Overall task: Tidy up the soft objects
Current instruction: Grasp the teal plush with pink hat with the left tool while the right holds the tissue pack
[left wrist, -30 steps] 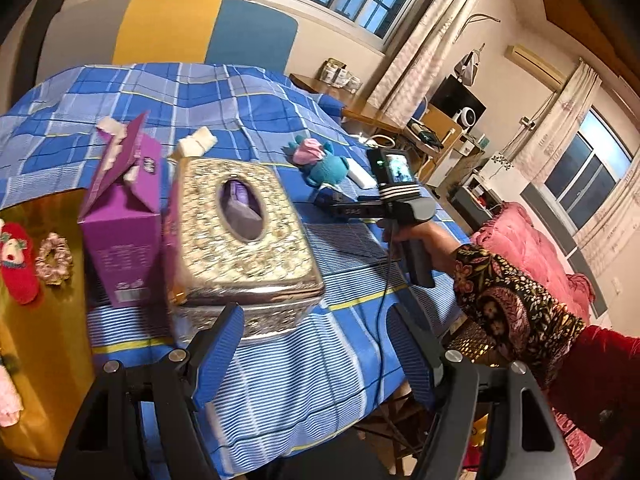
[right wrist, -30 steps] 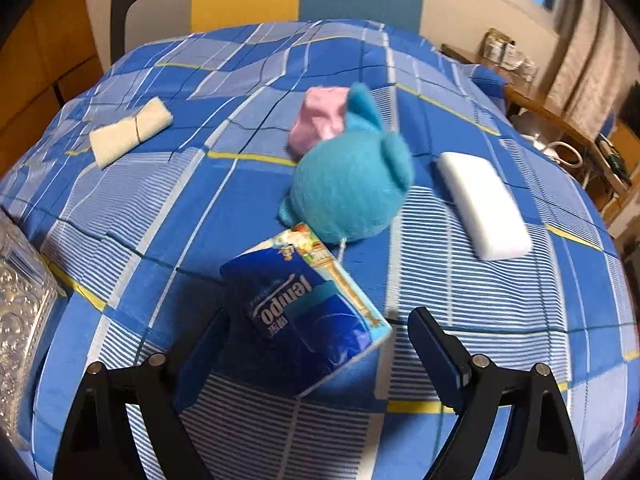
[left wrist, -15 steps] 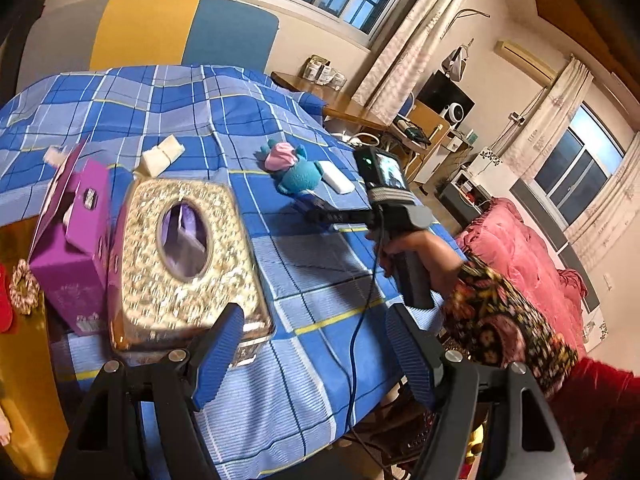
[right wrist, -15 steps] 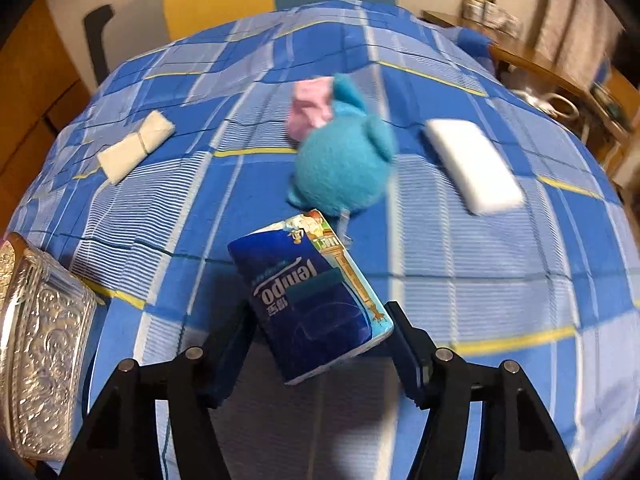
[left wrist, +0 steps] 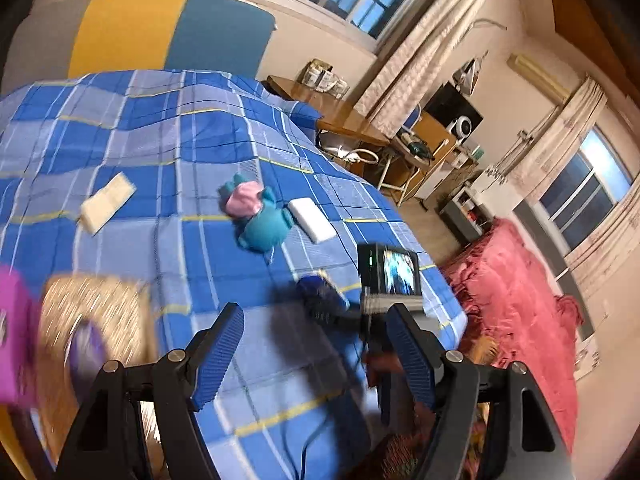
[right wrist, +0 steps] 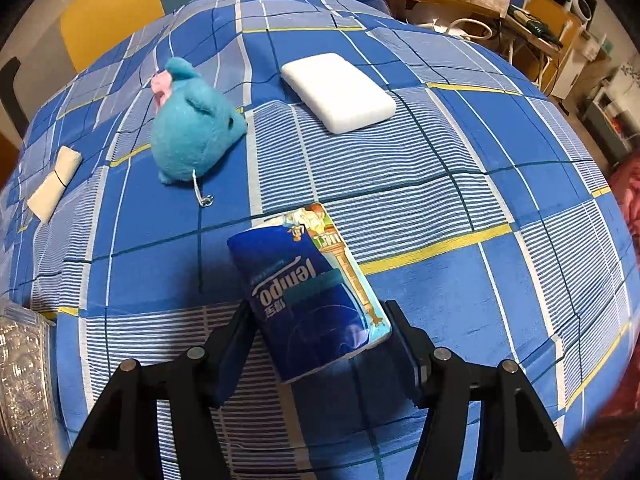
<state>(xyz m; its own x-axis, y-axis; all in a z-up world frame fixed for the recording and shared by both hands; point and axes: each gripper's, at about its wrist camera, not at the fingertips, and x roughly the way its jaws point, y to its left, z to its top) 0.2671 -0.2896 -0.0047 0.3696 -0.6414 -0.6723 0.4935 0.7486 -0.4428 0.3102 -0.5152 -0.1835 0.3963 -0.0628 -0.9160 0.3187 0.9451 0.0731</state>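
Note:
My right gripper (right wrist: pixel 320 324) is shut on a blue Tempo tissue pack (right wrist: pixel 308 292) and holds it over the blue checked table cloth (right wrist: pixel 440 184). The pack also shows in the left wrist view (left wrist: pixel 320 296), in front of the right gripper's camera. A teal plush toy with a pink bow (right wrist: pixel 192 132) lies beyond it, also seen from the left (left wrist: pixel 260 220). A white soft pad (right wrist: pixel 340 92) lies to the right of the plush. A rolled cream cloth (right wrist: pixel 52 184) lies at the far left. My left gripper (left wrist: pixel 316 344) is open and empty above the table's near side.
A gold embossed tissue box (left wrist: pixel 88 320) and a purple carton (left wrist: pixel 12 328) stand blurred at the left. The box's edge shows in the right wrist view (right wrist: pixel 20 380). A red sofa (left wrist: pixel 520 300) and a desk (left wrist: pixel 360 124) stand beyond the table.
The right gripper has closed on the tissue pack and lifted it nearer the table's right side. The left gripper has swung right, so the tissue box slid to the left of its view.

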